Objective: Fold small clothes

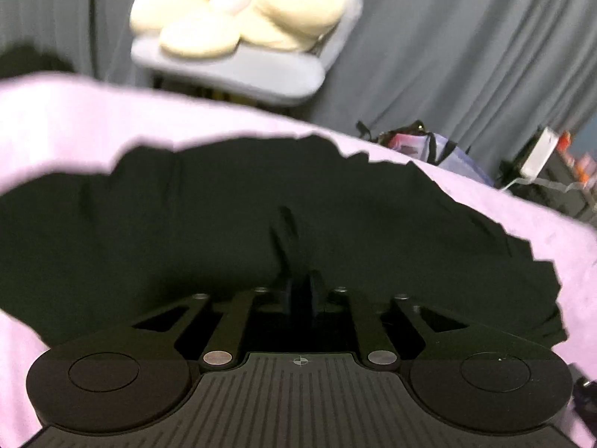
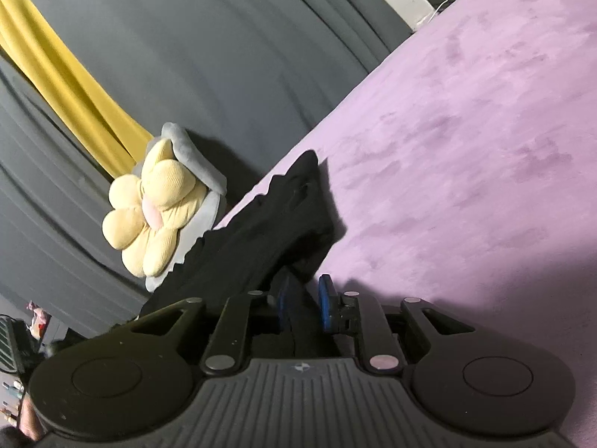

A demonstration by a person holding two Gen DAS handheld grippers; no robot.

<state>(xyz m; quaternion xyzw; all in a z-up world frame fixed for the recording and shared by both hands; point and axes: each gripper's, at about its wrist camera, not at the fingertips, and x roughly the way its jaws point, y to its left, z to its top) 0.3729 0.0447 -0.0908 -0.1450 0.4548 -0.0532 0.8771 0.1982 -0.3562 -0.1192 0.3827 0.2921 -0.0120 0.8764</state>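
Both the left gripper (image 1: 300, 291) and right gripper (image 2: 304, 298) are nearly closed, pinching the black garment (image 1: 224, 231) on the lilac blanket (image 2: 466, 149); carry both corners level, keeping the fold edge taut.

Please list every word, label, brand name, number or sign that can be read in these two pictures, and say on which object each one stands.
No readable text in either view.
Left gripper body: a small crosshair mark only, no letters.
Right gripper body: a small emblem, too small to read.
Coloured packages behind the purple cover: any print is too blurred to read.
Black garment, flower cushion: no label visible.
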